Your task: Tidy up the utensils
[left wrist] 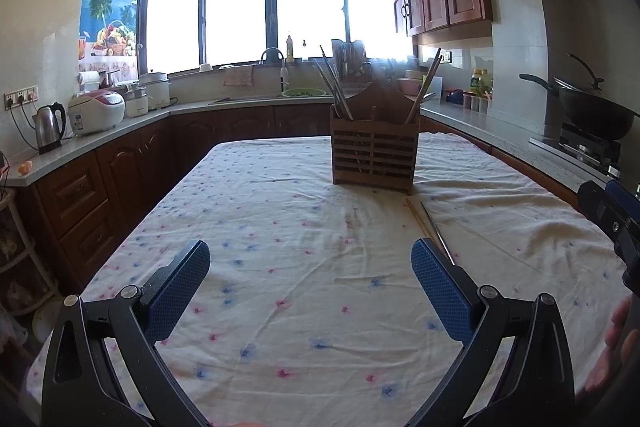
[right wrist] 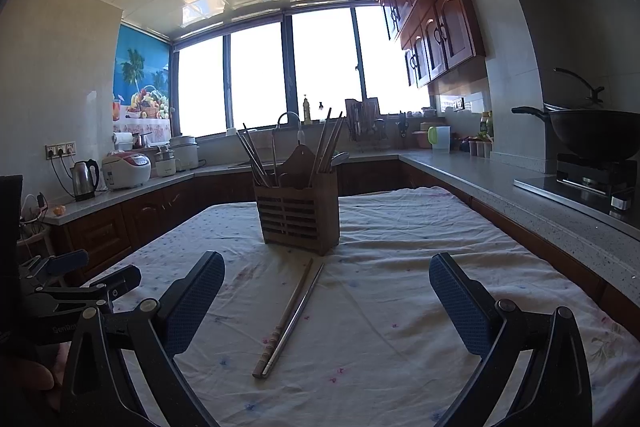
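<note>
A slatted wooden utensil holder (right wrist: 298,213) stands on the cloth-covered table (right wrist: 400,307), with several chopsticks and a spoon upright in it; it also shows in the left wrist view (left wrist: 373,155). A wooden chopstick (right wrist: 285,315) and a metal chopstick (right wrist: 298,315) lie side by side on the cloth in front of the holder, between my right gripper's fingers. They also show in the left wrist view (left wrist: 434,227), by the right finger. My right gripper (right wrist: 326,291) is open and empty just above them. My left gripper (left wrist: 310,279) is open and empty over bare cloth to the left.
Kitchen counters run around the table: a kettle (left wrist: 49,127) and rice cookers (left wrist: 96,111) on the left, a sink (left wrist: 276,83) under the window, a wok on a stove (left wrist: 592,115) on the right. The left gripper's body shows at the right wrist view's left edge (right wrist: 72,287).
</note>
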`<state>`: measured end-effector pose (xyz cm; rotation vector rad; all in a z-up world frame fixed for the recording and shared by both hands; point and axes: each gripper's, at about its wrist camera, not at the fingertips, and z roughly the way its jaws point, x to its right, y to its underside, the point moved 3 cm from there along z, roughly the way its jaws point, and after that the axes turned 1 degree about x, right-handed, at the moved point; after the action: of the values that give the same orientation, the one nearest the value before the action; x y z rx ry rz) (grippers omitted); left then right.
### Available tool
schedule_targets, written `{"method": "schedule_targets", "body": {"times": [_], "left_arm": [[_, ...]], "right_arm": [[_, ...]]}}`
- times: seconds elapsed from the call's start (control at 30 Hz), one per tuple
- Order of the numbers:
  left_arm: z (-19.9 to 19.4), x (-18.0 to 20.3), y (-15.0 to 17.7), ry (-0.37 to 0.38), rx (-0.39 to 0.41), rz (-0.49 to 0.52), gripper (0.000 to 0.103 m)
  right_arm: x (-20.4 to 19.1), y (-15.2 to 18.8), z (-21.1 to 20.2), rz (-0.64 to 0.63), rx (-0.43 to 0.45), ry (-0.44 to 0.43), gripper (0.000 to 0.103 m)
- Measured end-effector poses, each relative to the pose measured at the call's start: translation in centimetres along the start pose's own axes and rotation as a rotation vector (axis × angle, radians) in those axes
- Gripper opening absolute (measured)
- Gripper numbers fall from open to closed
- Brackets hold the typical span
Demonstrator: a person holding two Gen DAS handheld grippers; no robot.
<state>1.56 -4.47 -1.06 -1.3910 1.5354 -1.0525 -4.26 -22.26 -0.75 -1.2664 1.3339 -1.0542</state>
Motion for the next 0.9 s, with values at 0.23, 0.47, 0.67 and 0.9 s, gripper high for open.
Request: {"method": "schedule_targets", "body": {"times": [0.23, 0.47, 0.67, 0.9], "left_arm": [[-0.24, 0.08, -0.11, 0.0, 0.008, 0.004, 0.103], [-0.27, 0.13, -0.2, 0.004, 0.009, 0.006, 0.103], [-0.3, 0.14, -0.3, 0.006, 0.011, 0.007, 0.103], [-0.23, 0.21, -0.4, 0.008, 0.009, 0.01, 0.103]], "right_arm": [[-0.19, -0.34, -0.18, 0.004, 0.004, -0.002, 0.103], [-0.17, -0.29, -0.19, 0.005, 0.004, -0.001, 0.103], [-0.15, -0.25, -0.17, 0.005, 0.004, 0.0, 0.103], [-0.19, -0.24, -0.18, 0.006, 0.004, -0.001, 0.103]]}}
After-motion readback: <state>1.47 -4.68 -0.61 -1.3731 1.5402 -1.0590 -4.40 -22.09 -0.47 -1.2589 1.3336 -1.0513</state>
